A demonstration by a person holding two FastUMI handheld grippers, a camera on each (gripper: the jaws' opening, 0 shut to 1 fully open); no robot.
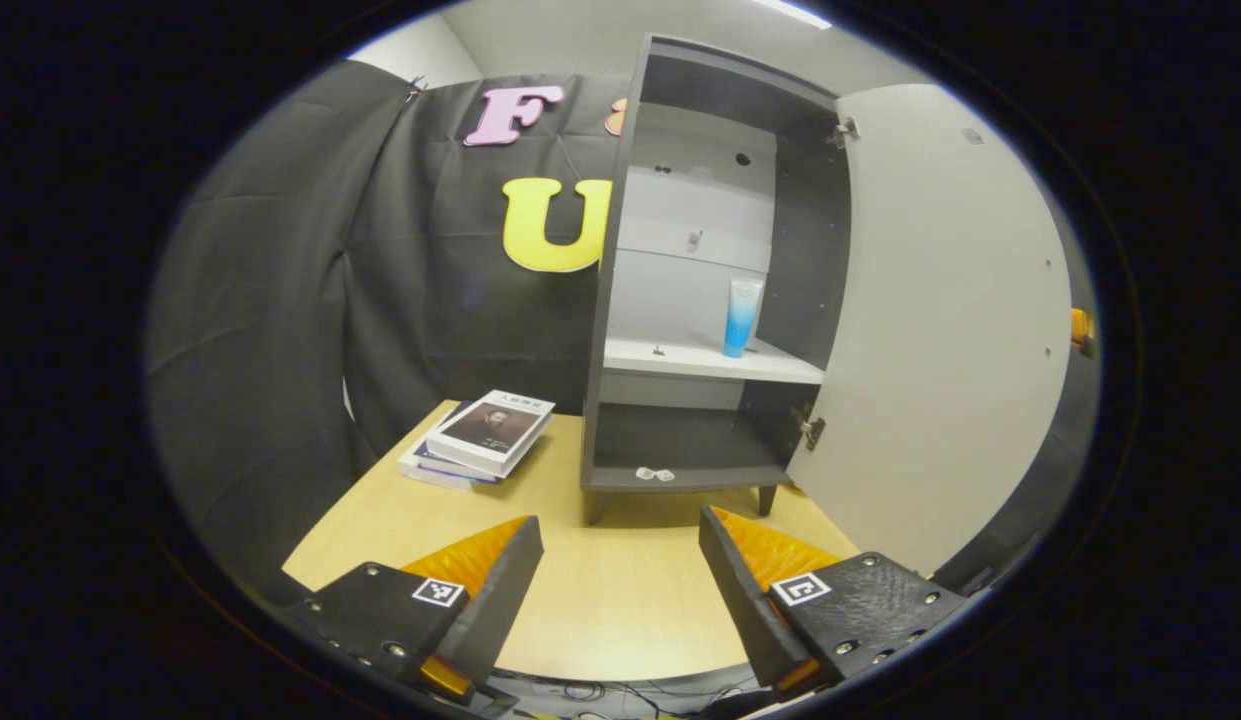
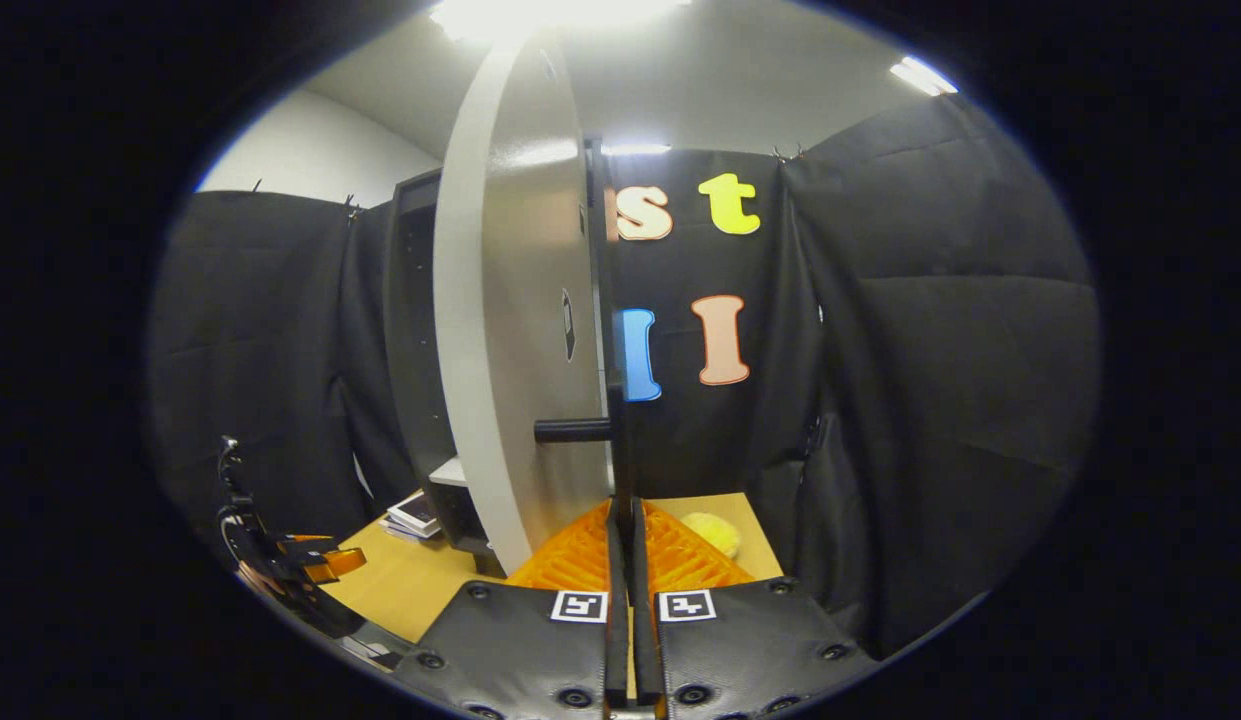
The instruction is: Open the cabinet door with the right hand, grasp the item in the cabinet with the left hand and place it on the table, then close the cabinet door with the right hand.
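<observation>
Books (image 1: 480,435) left of cabinet (image 1: 620,300); door (image 1: 940,320) open; tube (image 1: 742,316) unobstructed.

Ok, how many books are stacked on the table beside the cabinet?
2 at least: the top book lies askew on a lower book, left of the cabinet. More may be hidden in between.

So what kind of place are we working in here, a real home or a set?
Most likely a staged recording booth, not a home: black cloth walls hang all round, a small dark cabinet with its pale door open stands on a light wooden table, and office-style ceiling lights glow overhead.
</observation>
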